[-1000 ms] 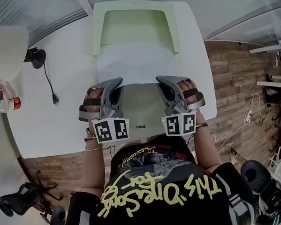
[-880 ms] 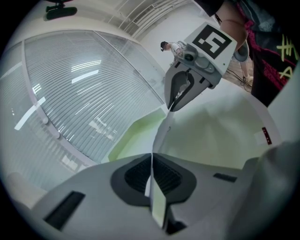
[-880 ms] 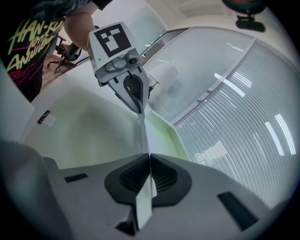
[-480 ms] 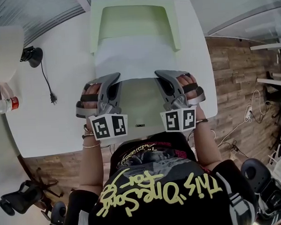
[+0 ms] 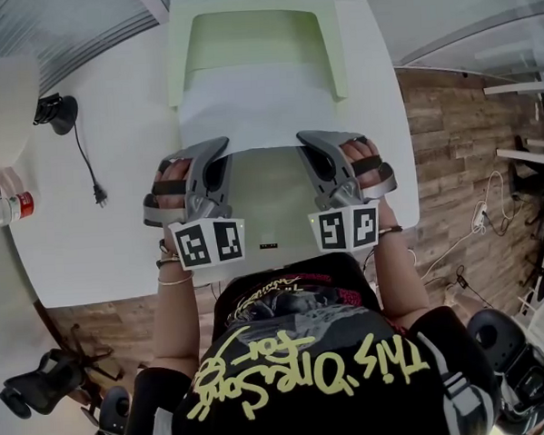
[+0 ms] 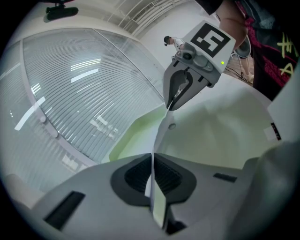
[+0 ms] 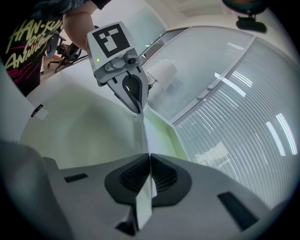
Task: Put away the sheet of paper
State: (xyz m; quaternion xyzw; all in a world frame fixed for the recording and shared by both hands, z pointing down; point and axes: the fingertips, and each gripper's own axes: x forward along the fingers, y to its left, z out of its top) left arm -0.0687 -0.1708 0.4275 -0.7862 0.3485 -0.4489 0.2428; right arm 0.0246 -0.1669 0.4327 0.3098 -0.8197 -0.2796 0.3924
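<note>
Nudged farther into green tray [image 5: 177, 53], sheet of paper [image 5: 253, 108] pinched at near edge by left gripper [image 5: 219, 146] and right gripper [image 5: 304, 138]

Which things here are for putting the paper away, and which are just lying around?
For the job: sheet of paper, green folder, left gripper and right gripper, both pinching the paper.
Just lying about: power cord, bottle, office chair.
</note>
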